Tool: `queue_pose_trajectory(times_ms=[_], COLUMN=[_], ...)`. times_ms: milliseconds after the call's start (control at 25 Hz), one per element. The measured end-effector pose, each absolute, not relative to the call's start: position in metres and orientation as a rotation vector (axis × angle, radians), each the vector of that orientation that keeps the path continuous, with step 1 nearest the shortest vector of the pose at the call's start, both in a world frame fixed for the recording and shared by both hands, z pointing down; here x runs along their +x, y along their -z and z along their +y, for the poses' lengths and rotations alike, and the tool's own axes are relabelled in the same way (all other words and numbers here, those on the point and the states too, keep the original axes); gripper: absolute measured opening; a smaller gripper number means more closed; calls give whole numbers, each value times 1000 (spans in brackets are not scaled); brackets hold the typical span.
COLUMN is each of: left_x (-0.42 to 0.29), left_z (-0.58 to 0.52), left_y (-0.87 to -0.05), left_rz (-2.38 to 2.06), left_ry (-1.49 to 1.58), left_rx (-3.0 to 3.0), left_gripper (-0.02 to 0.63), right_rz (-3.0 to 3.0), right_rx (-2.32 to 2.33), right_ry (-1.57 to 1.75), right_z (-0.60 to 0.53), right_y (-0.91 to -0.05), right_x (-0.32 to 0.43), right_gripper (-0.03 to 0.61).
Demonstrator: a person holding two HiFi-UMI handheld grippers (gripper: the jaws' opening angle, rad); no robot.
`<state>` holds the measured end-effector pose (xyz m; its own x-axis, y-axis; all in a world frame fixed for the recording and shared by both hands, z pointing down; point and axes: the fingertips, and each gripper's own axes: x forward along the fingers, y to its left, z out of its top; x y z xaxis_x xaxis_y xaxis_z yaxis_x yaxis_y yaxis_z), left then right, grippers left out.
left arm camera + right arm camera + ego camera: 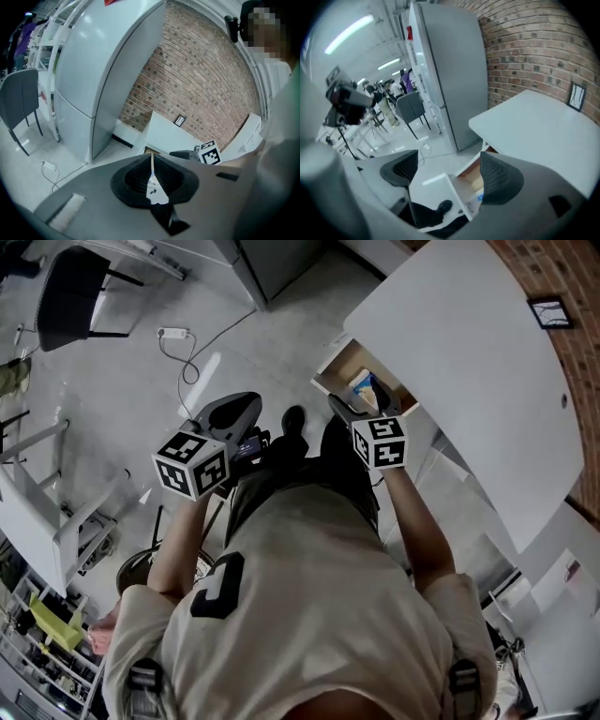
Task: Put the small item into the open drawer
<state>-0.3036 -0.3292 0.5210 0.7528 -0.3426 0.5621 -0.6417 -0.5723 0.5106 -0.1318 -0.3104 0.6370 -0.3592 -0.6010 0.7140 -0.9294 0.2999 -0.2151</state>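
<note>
My left gripper (152, 174) is shut on a small thin white item (157, 194), seen edge-on between its black pads. In the head view that gripper (232, 414) is held at the left, away from the drawer, and the item does not show. The open drawer (349, 360) sticks out from under the white table (469, 362), with a blue-and-white packet (365, 388) lying inside. My right gripper (343, 407) hovers just in front of the drawer. Its jaws stand open and empty (447, 171), with the drawer's white front (457, 191) seen between them.
A grey fridge (450, 70) stands left of the table against the brick wall (525, 51). A white power strip with its cable (174, 334) lies on the floor, and a dark chair (70, 292) stands beyond. Metal shelving (47, 531) is at my left.
</note>
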Motion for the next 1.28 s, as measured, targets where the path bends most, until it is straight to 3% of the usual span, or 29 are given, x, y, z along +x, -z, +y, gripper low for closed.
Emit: queue_pose_trajectory(times_ms=[560, 1280], left_x=[-332, -289], left_z=[-338, -316], left_y=[-492, -483], left_rz=[-738, -520], left_ry=[-416, -397], left_rx=[2329, 2417], left_gripper=[15, 15], right_rz=[-2518, -2617], right_rx=[1454, 1269], right_ry=[-1137, -1297], right_z=[-325, -266], right_y=[-476, -447], right_x=[-207, -233], right_gripper=[380, 373])
